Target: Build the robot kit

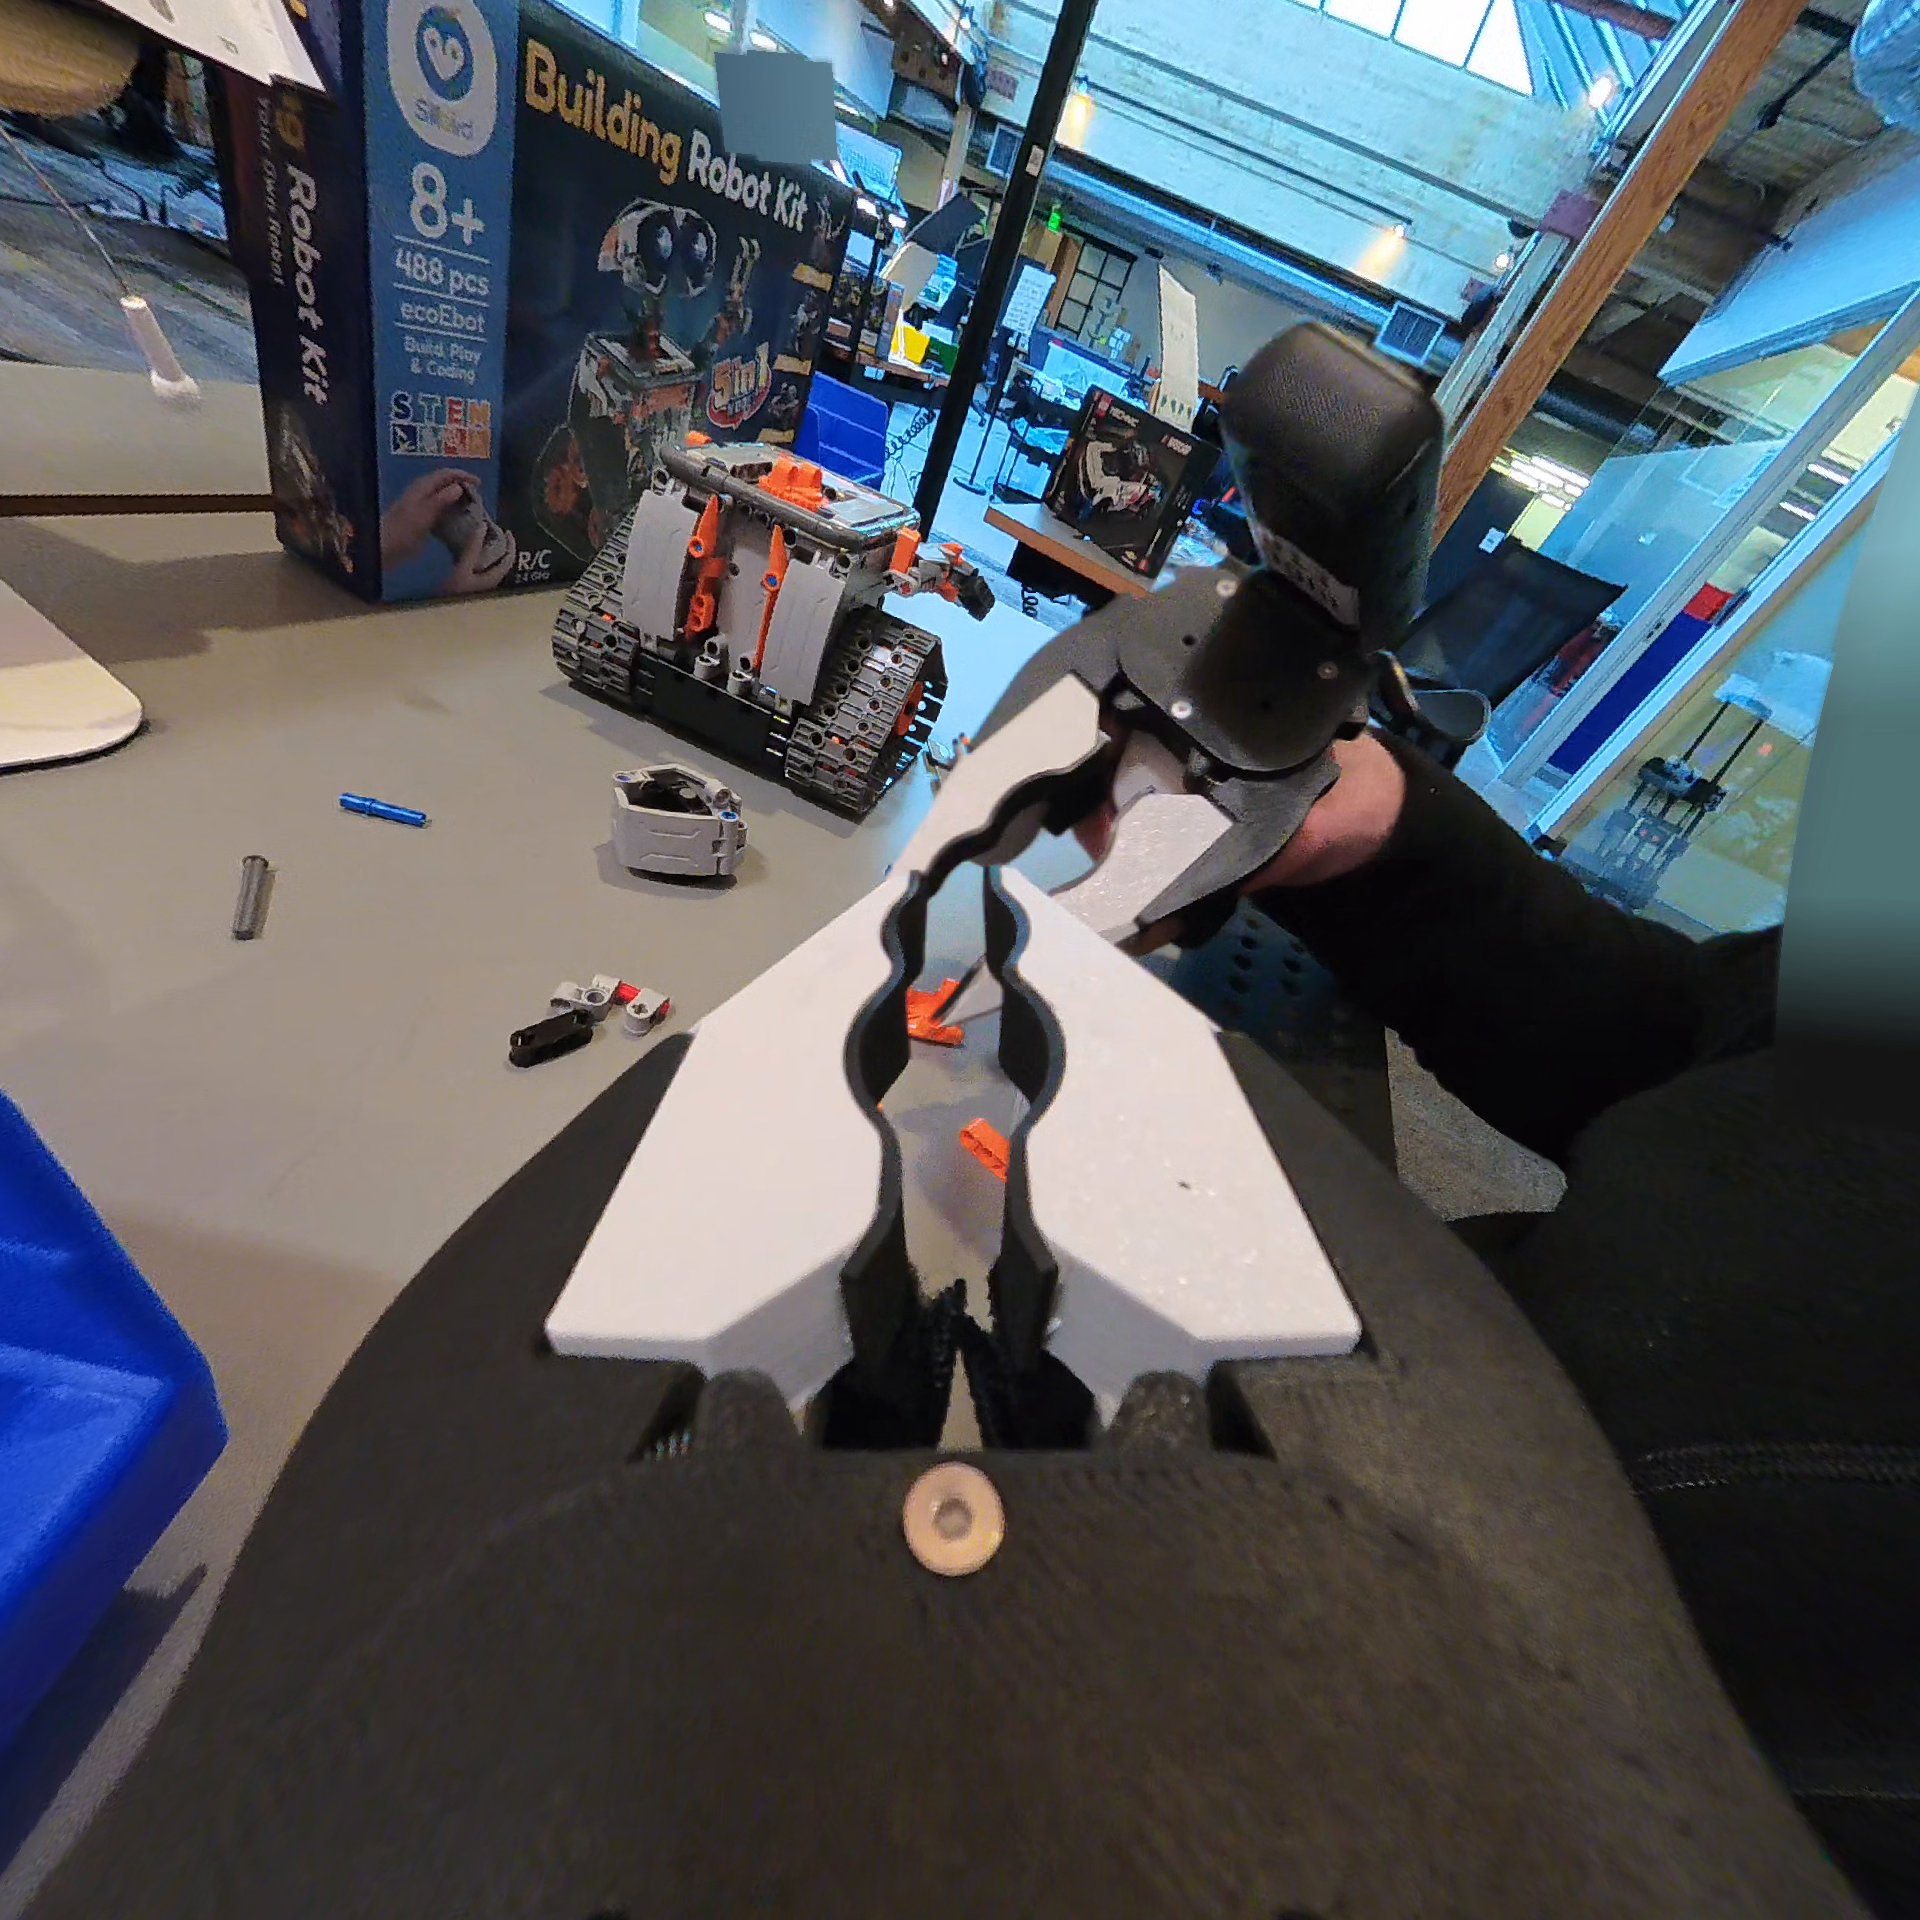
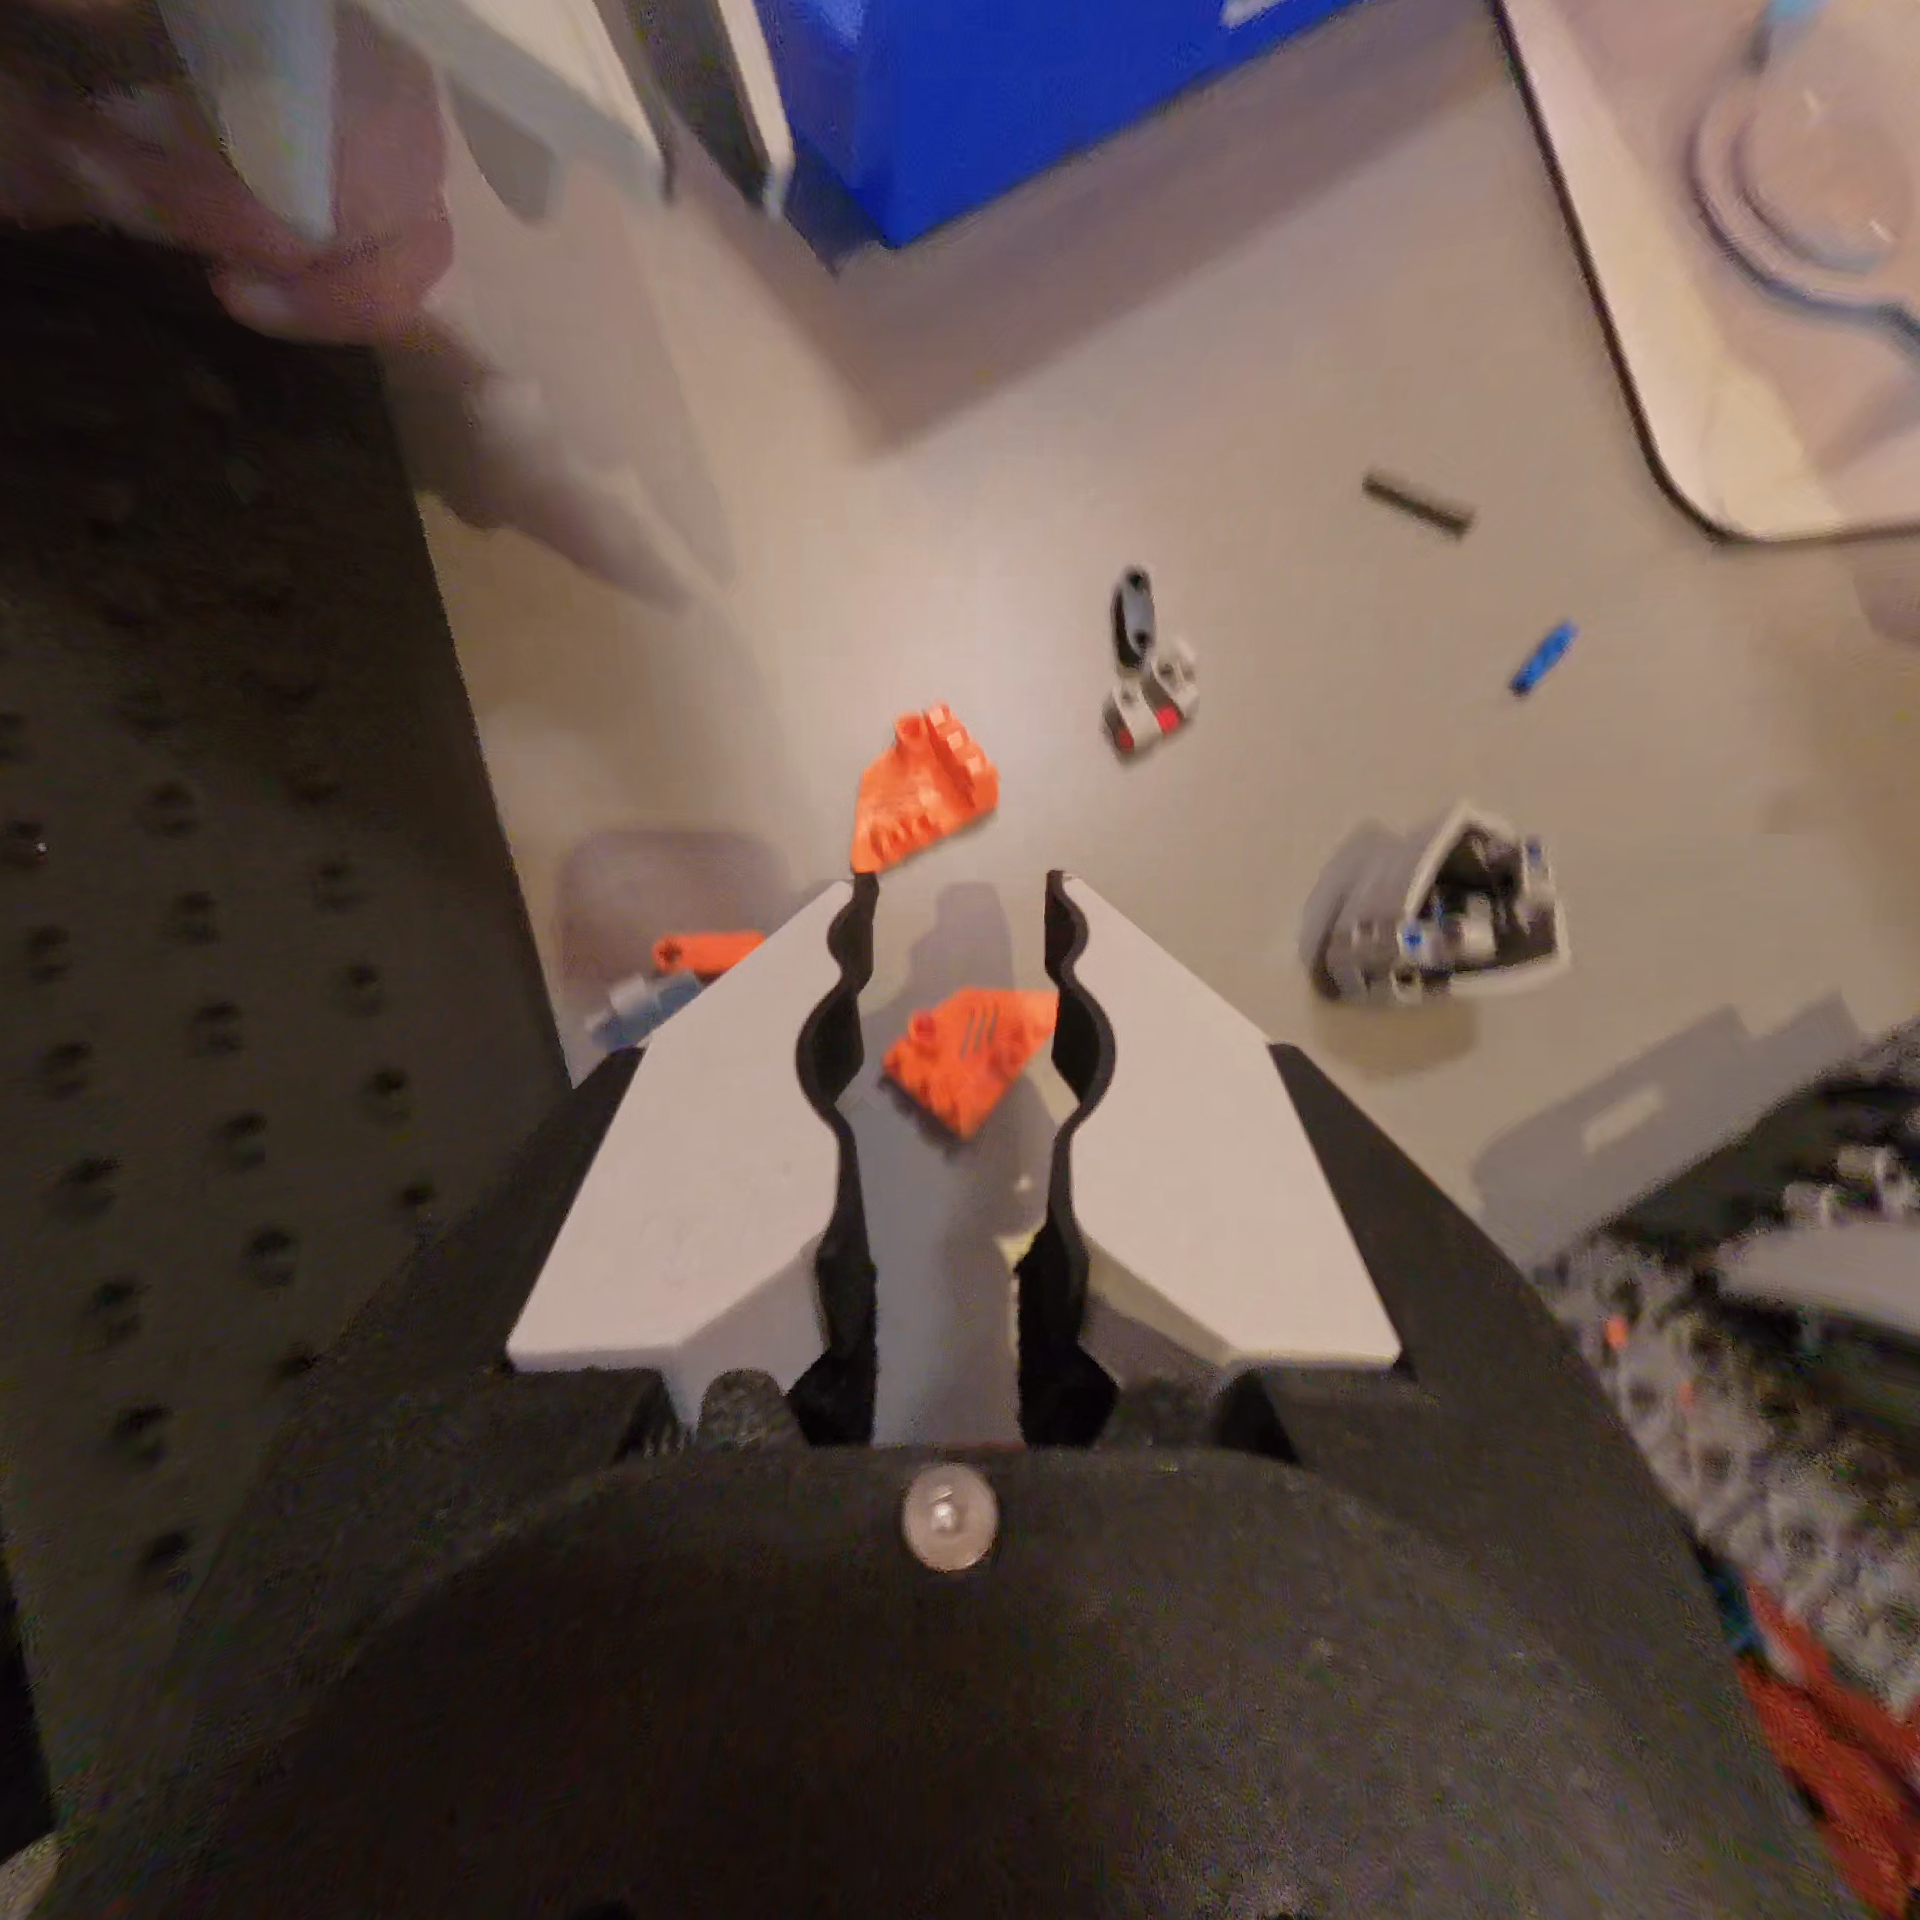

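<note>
My right gripper (image 2: 958,888) is open and empty, pointing down at the grey table. An orange wedge piece (image 2: 971,1060) lies on the table between its fingers, below them. A second orange wedge (image 2: 920,795) lies just beyond the left fingertip. My left gripper (image 1: 956,894) hovers over the same spot with its jaws a little apart and nothing in them. Through its gap I see an orange piece (image 1: 930,1013) and another (image 1: 982,1143). The right gripper (image 1: 966,935), held by a hand in a black sleeve, reaches down right in front of it.
A tracked grey-and-orange robot model (image 1: 748,644) stands before its kit box (image 1: 520,291). Loose parts: grey subassembly (image 1: 675,821), blue pin (image 1: 382,808), grey axle (image 1: 251,896), small connectors (image 1: 592,1013). There is also a blue bin (image 1: 73,1403), a white tray (image 2: 1714,364) and a black perforated board (image 2: 208,935). My right fingertips sit around 10 cm from my left ones.
</note>
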